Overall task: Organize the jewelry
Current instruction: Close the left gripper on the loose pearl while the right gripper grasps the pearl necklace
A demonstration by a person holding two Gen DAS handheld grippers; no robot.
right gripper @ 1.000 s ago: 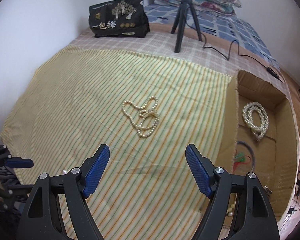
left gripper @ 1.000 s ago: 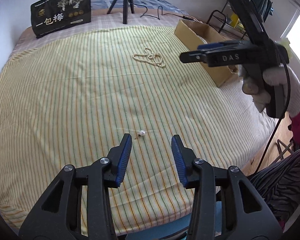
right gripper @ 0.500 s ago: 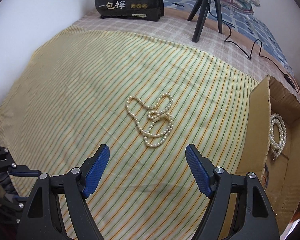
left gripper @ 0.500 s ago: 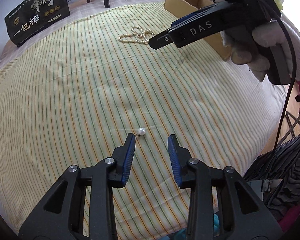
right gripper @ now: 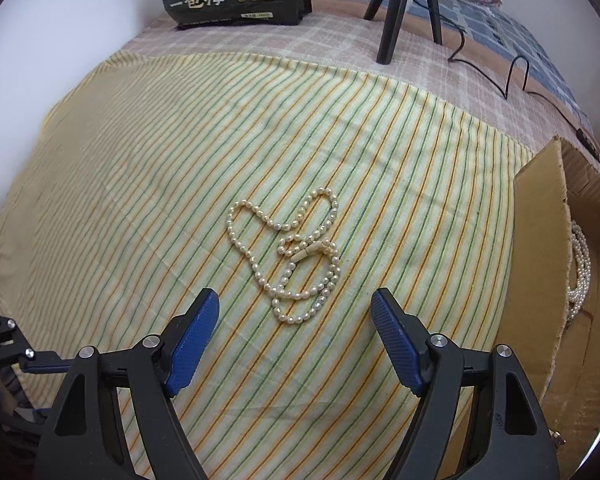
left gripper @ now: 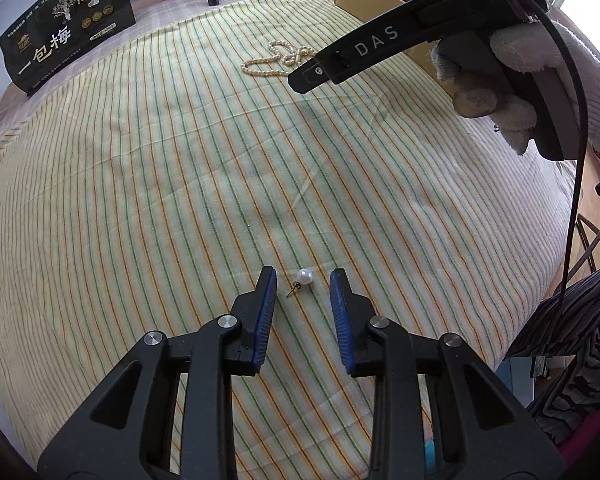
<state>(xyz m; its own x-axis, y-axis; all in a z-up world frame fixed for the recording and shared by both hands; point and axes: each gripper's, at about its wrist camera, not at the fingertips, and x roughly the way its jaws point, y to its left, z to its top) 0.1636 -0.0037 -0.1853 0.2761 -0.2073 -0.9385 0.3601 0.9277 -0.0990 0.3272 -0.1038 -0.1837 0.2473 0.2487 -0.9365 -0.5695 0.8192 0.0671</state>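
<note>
On the striped cloth, the left gripper has just been closing; its jaws flank the pearl earring without touching, post slanting toward the left finger. The right gripper hangs wide apart above the pearl necklace, its tangle running lengthwise away from the jaws, beside the cardboard box

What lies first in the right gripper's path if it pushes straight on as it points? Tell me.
Probably the pearl necklace: the right gripper, jaws open, points down at its near loop on the striped cloth. Depth is unclear.
</note>
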